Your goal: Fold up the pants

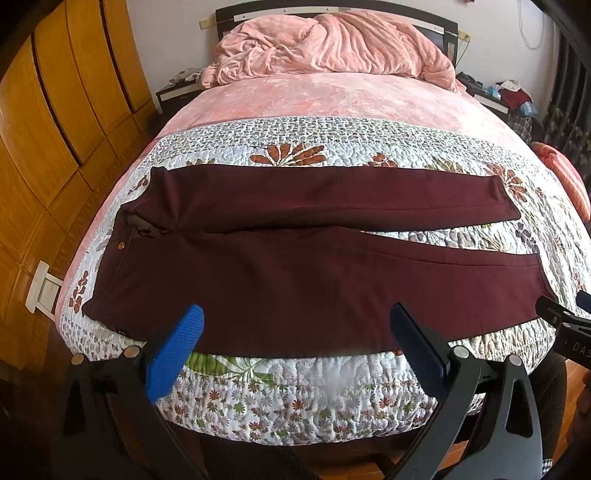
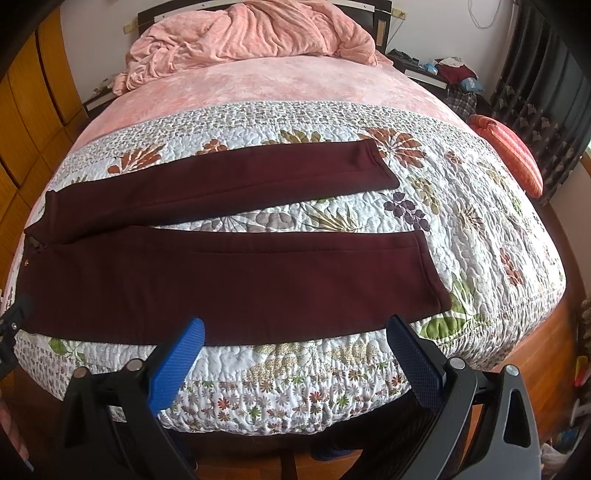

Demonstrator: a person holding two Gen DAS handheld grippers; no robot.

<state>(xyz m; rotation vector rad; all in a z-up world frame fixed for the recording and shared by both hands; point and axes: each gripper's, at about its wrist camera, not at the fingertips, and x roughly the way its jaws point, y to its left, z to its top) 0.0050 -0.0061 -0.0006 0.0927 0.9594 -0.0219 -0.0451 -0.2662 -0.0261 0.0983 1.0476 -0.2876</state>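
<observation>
While both tongs hang at the near edge of the bed, nothing is gripped. Left gripper (image 1: 295, 325): blue-padded fingers spread wide apart, empty, tips just above the near hem-line of the dark maroon cloth pants (image 1: 295, 273). Ahead of these fingers and off to their left lies the waistband end, with a small brass button (image 1: 120, 244) showing. The pants lie flat on the white floral quilted bedspread (image 1: 295, 391), legs running to the right and splayed slightly apart.

Right gripper (image 2: 295, 328): fingers likewise wide apart, holding nothing, poised over the near leg, whose cuff (image 2: 432, 273) lies ahead and to the right of the tips. The far leg's cuff (image 2: 380, 162) lies farther ahead. Beyond both, a crumpled pink fleece blanket (image 2: 251, 33) sits heaped at the headboard.

Progress, as judged: garment spread and smoothed, no fold made yet. Left to do: lay one leg over the other, then fold lengthwise toward the waistband.
</observation>
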